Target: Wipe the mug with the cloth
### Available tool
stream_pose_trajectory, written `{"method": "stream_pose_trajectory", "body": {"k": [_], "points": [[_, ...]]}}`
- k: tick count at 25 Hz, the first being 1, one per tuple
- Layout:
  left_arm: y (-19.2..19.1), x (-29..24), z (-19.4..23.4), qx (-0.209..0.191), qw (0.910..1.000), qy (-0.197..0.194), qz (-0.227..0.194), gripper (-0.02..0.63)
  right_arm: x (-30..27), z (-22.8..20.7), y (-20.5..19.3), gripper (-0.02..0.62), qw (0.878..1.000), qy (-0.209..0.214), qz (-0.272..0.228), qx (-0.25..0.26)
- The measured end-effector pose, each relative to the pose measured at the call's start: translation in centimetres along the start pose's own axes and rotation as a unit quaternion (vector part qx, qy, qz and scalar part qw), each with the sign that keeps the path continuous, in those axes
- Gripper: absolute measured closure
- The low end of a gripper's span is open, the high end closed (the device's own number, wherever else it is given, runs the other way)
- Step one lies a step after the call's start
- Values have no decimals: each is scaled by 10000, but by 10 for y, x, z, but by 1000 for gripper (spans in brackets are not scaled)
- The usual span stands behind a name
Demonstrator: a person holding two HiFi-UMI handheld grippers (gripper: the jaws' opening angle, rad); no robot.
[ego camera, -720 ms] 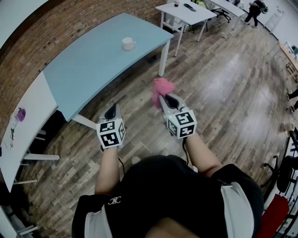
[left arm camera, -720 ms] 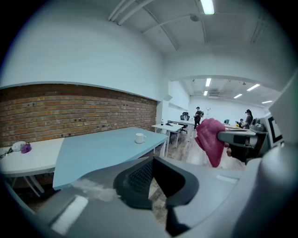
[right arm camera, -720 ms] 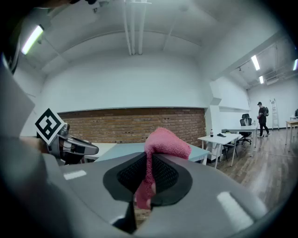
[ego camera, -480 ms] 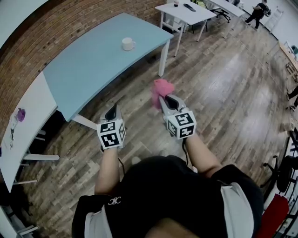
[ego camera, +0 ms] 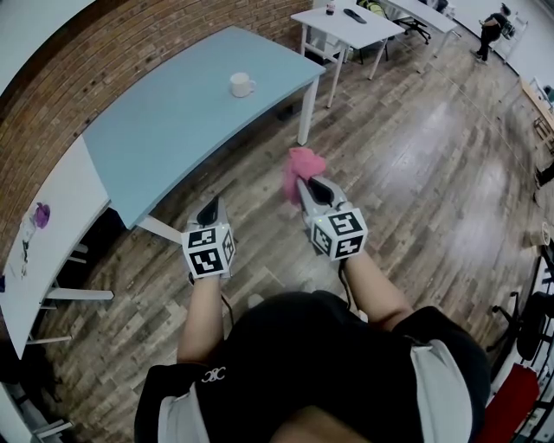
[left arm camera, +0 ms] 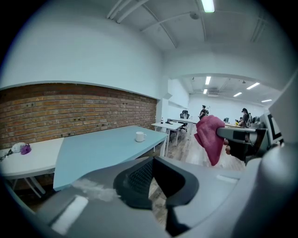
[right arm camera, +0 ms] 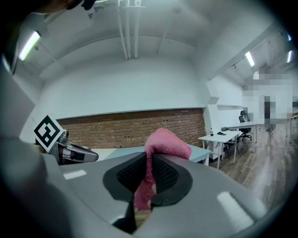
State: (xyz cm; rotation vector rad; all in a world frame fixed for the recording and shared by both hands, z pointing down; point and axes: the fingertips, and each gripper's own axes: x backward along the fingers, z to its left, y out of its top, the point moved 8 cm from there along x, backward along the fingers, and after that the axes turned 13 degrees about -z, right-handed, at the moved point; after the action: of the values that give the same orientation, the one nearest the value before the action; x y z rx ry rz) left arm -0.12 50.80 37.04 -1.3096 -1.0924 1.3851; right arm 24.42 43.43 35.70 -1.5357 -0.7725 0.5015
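A white mug (ego camera: 241, 84) stands on the light blue table (ego camera: 164, 121), well ahead of both grippers; it also shows small in the left gripper view as the mug (left arm camera: 139, 136). My right gripper (ego camera: 305, 186) is shut on a pink cloth (ego camera: 300, 169), which bunches above its tips over the wooden floor; the cloth (right arm camera: 160, 148) is pinched between the jaws in the right gripper view. My left gripper (ego camera: 208, 208) is shut with nothing in it, held over the floor near the table's front edge. From the left gripper view the cloth (left arm camera: 209, 137) hangs to the right.
A white table (ego camera: 39, 242) adjoins the blue one at the left, with a purple item (ego camera: 39, 212) on it. More white tables (ego camera: 346, 22) stand farther back. A brick wall (ego camera: 112, 60) runs behind the tables. A person (ego camera: 493, 26) is far off at the back right.
Both grippers stay almost where they were, the cloth still pinched in the right one. The view has shifted slightly, and the distant person has moved to the right.
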Motion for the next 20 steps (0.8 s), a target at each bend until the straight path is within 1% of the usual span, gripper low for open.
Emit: {"method": "stream_pose_trajectory", "body": {"k": [5, 13, 17, 20], "points": [[1, -3, 0, -9, 10000, -39, 8, 600, -3, 1, -3, 560, 9998, 12, 133, 151], [0, -1, 5, 8, 10000, -38, 14, 600, -7, 6, -4, 560, 9996, 44, 187, 209], [-2, 2, 7, 31, 10000, -42, 20, 601, -5, 10, -6, 560, 9996, 59, 228, 183], [-4, 4, 8, 47, 10000, -58, 42, 600, -4, 12, -6, 560, 9997, 91, 219, 35]]}}
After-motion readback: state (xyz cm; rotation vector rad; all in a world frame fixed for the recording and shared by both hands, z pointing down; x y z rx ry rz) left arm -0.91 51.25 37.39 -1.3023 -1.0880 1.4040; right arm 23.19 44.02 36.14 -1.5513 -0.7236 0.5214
